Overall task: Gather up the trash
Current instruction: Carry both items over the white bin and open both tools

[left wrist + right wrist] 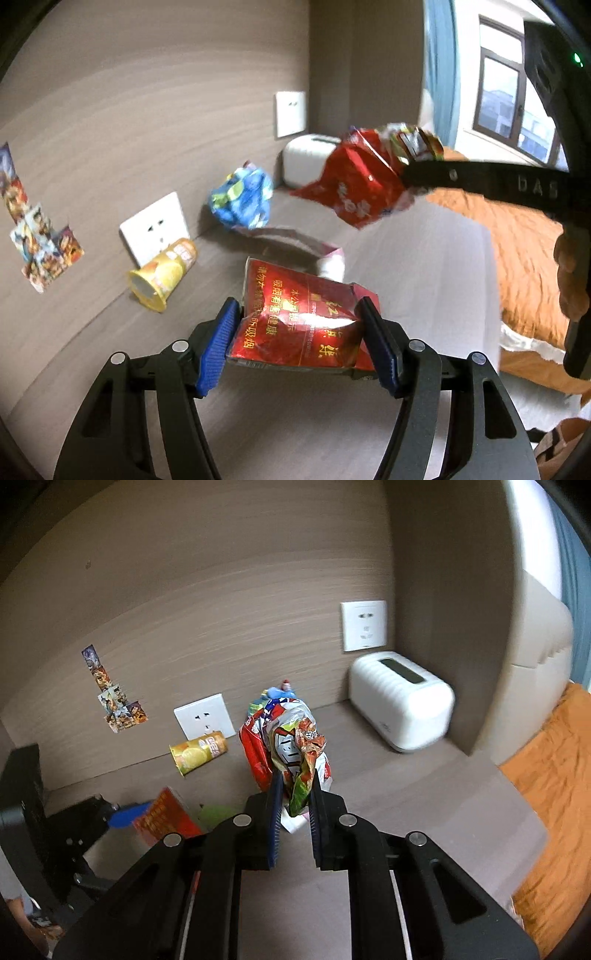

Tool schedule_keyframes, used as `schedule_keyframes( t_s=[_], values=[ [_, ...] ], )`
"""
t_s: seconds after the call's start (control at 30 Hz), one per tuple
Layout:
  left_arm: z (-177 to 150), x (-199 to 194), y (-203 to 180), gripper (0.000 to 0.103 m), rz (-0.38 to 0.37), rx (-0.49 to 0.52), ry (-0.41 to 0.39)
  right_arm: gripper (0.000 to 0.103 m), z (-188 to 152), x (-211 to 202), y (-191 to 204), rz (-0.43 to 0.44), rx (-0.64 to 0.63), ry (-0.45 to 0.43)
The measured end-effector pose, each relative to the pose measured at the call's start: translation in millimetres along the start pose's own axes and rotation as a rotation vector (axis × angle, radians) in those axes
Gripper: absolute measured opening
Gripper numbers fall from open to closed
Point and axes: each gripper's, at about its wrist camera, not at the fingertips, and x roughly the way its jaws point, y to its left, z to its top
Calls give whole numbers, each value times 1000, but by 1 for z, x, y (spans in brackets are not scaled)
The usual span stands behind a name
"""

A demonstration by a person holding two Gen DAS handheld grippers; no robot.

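Red, crumpled cigarette carton (pixel 299 325) sits pinched between the half-closed blue pads of the left gripper (pixel 301 334), above the brown tabletop (pixel 406 266). Right gripper (pixel 295 794) is nearly closed on a crumpled snack wrapper (pixel 295 753). Behind the carton lie a yellow cup (pixel 164 273) on its side and what looks like a blue wrapper (pixel 242 197).

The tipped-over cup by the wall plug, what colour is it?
Yellow, with an orange band near its base; the cup shows best in the left wrist view.
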Motion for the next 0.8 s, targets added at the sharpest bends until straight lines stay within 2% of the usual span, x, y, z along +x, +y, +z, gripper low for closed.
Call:
schedule_keyframes(
  t_s=[0.17, 0.3, 0.57, 0.8],
  values=[
    [7, -10, -29, 64, -63, 41, -25, 15, -20, -36, -13, -64, 37, -19],
    [9, -11, -63, 64, -141, 95, -20, 15, -41, -65, -34, -140, 84, -27],
    [0, 1, -140, 64, -316, 219, 37, 15, -98, -119, -82, -305, 232, -1],
    [-27, 27, -215, 64, -447, 340, 128, 15, -159, -153, -121, -434, 368, 72]
  ],
)
